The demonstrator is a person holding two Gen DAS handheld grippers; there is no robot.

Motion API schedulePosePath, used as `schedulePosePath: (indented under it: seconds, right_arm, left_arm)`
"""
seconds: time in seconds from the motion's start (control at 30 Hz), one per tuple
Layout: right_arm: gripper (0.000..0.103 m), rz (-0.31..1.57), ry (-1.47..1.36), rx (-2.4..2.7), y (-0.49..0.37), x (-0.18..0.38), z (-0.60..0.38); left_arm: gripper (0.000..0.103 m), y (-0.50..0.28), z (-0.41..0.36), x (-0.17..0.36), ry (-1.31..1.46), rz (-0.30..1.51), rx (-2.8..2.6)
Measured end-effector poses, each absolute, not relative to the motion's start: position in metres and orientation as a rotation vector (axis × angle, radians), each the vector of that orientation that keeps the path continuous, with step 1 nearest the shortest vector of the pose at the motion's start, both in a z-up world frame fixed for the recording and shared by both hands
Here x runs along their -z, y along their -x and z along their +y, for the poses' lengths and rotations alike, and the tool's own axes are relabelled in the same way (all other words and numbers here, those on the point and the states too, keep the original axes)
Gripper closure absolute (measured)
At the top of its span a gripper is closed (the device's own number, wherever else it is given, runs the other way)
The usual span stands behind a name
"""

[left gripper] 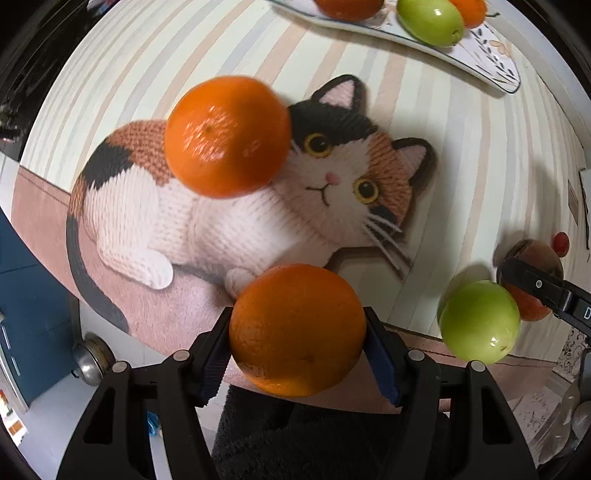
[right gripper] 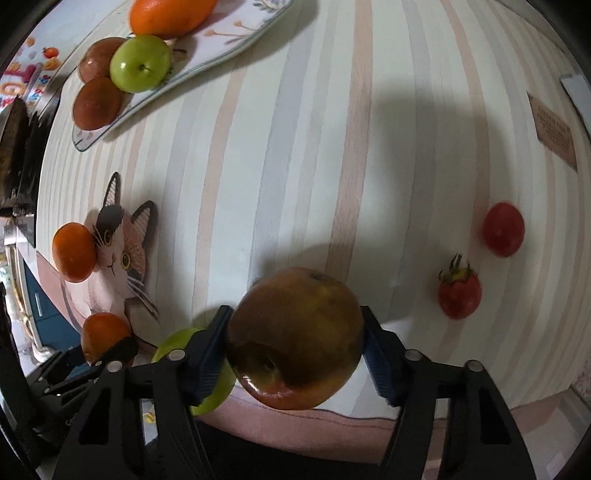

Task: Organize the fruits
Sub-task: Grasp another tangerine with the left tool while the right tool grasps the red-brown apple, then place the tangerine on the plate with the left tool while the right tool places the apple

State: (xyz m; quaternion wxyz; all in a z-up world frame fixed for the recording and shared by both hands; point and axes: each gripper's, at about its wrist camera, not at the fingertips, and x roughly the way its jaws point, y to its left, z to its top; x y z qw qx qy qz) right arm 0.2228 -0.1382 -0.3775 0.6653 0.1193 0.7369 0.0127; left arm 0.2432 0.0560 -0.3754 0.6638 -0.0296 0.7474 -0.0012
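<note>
My left gripper is shut on an orange near the table's front edge. A second orange lies on the cat picture beyond it. A green apple lies to the right. My right gripper is shut on a red-brown apple; it shows at the right of the left wrist view. The plate at the far left of the right wrist view holds an orange, a green apple and two brown fruits. The plate also shows in the left wrist view.
A strawberry and a red tomato lie on the striped tablecloth to the right. A cat picture is printed on the cloth. A brown label lies at the far right. A blue cabinet stands left of the table.
</note>
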Motion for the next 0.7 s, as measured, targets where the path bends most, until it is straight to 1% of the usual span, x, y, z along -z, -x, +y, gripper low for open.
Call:
schedulePosePath:
  seconds: [0.17,0.43,0.57,0.67,0.7]
  right_arm:
    - [0.035,1.637,-0.257,-0.034,-0.225,0.367,-0.14]
    - [0.035,1.55,-0.307,-0.068,-0.252,0.326,-0.143]
    - [0.035,1.49,-0.347,-0.091,-0.286,0.3,-0.15]
    - [0.035,1.448,-0.366,-0.106,-0.318,0.285,-0.155]
    - [0.035,1.428,-0.36,-0.108,-0.331,0.28,-0.154]
  left_arm:
    - [0.04,-0.254,0.054,0.359,0.062,1.645,0.024]
    - [0.04,-0.286,0.048,0.291,0.118,1.506,0.088]
    - [0.04,-0.321,0.056,0.26,0.138,1.444,0.096]
    - [0.04,-0.353,0.075,0.254,0.136,1.424,0.083]
    - [0.039,-0.359,0.084,0.259,0.145,1.425,0.079]
